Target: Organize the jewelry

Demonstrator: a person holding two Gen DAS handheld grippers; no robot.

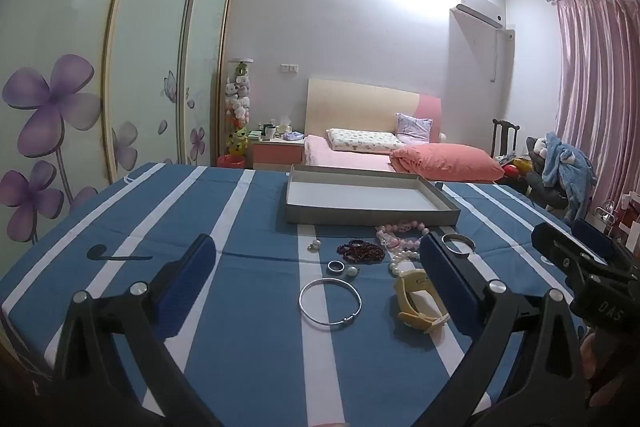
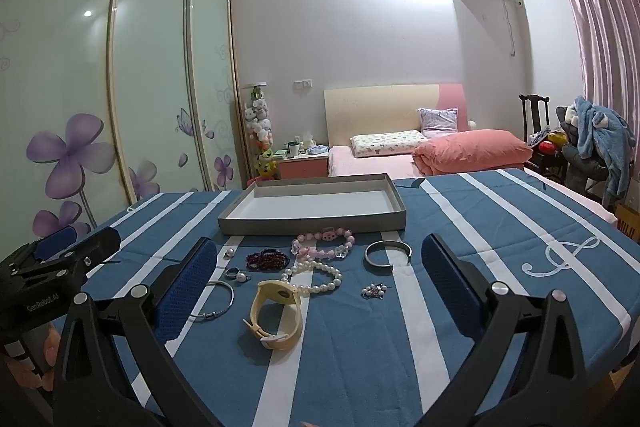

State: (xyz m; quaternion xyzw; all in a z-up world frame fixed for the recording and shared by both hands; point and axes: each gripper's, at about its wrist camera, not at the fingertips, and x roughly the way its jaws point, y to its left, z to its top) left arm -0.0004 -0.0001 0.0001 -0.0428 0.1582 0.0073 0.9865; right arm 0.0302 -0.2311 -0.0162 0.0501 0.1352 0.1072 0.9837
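Your left gripper (image 1: 316, 263) and right gripper (image 2: 320, 263) both hang above the striped tablecloth (image 2: 472, 227) with jaws spread wide, holding and touching nothing. The jewelry lies loose between you and the grey tray (image 2: 312, 217): thin silver bangle (image 1: 330, 301), yellow watch (image 2: 276, 313), pearl strand (image 2: 316, 277), pink bead bracelet (image 2: 324, 243), open cuff (image 2: 388, 253). Bare cloth stretches to both sides. Only the right view shows the small bead cluster (image 2: 374, 291).
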